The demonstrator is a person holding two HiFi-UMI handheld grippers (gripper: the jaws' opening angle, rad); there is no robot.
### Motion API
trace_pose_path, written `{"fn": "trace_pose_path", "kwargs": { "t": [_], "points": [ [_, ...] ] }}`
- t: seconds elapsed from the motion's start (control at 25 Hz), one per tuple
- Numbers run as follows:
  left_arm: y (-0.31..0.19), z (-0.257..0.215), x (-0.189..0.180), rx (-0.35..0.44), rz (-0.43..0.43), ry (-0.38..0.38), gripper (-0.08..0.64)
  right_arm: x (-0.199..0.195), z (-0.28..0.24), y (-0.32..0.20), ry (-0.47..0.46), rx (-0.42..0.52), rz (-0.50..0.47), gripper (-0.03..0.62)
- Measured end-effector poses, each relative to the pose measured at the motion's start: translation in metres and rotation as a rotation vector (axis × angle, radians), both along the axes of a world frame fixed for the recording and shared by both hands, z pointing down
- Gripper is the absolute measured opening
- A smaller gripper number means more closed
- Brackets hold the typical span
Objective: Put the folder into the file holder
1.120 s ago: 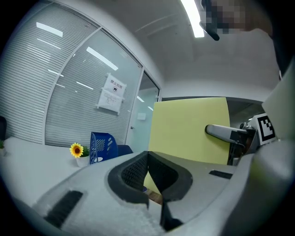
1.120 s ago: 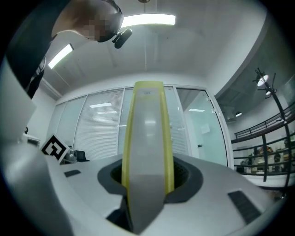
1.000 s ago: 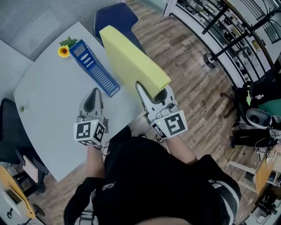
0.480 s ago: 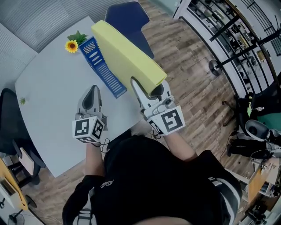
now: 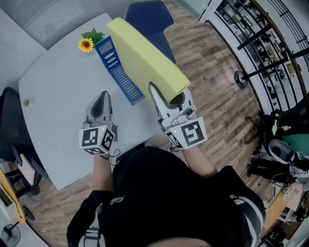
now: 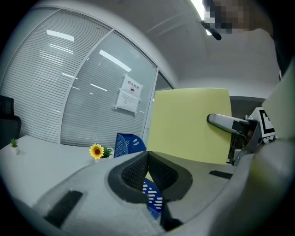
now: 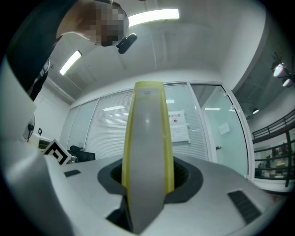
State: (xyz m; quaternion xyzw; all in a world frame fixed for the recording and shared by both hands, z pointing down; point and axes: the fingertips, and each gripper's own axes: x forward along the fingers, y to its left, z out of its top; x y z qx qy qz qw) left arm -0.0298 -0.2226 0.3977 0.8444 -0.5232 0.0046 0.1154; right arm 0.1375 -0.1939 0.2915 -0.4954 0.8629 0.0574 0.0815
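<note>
Right gripper (image 5: 167,98) is clamped tight on the near end of the pale yellow flat plastic folder (image 5: 145,60). In the right gripper view the folder (image 7: 147,138) runs edge-on straight up between the jaws, with the pads pressing on both of its faces. The folder is up in the air, tilted away from the person, and its long body reaches out above the right edge of the white table (image 5: 58,106). It is not in the holder. The blue slotted plastic file holder (image 5: 123,72) sits on the table just left of the folder, with a small yellow sunflower ornament (image 5: 86,45) at its far end. A dark blue chair (image 5: 145,12) is beyond them.

Left gripper (image 5: 102,99) hangs low over the table, well clear of the holder. Its jaws are closed together with nothing between them. From its own view, the yellow sheet (image 6: 189,124) fills the right side, with the holder (image 6: 128,144) and flower (image 6: 96,150) beyond.
</note>
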Motion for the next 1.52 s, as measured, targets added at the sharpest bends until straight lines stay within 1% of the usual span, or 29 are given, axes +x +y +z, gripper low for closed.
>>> {"fn": "trace_pose_path", "kwargs": {
  "t": [0.32,0.52,0.6,0.92,1.24,1.52],
  "points": [
    [-0.007,0.007,0.002,-0.012,0.016,0.009,0.0,-0.002,0.002,0.002,-0.01,-0.018,0.003,0.163],
    [-0.009,0.013,-0.002,-0.023,0.018,0.009,0.0,-0.009,0.001,0.001,-0.043,-0.033,-0.025,0.163],
    [-0.009,0.017,-0.004,-0.031,0.012,0.009,0.0,-0.013,0.002,0.0,-0.036,-0.028,-0.024,0.163],
    [-0.013,0.027,-0.021,-0.055,-0.015,0.006,0.0,-0.028,0.016,-0.025,-0.039,-0.022,-0.027,0.164],
    [-0.018,0.039,-0.03,-0.085,-0.021,0.0,0.0,-0.036,0.038,-0.047,-0.071,-0.04,-0.012,0.166],
    [-0.02,0.045,-0.029,-0.1,-0.012,0.005,0.0,-0.046,0.051,-0.057,-0.039,-0.05,-0.005,0.169]
  ]
}}
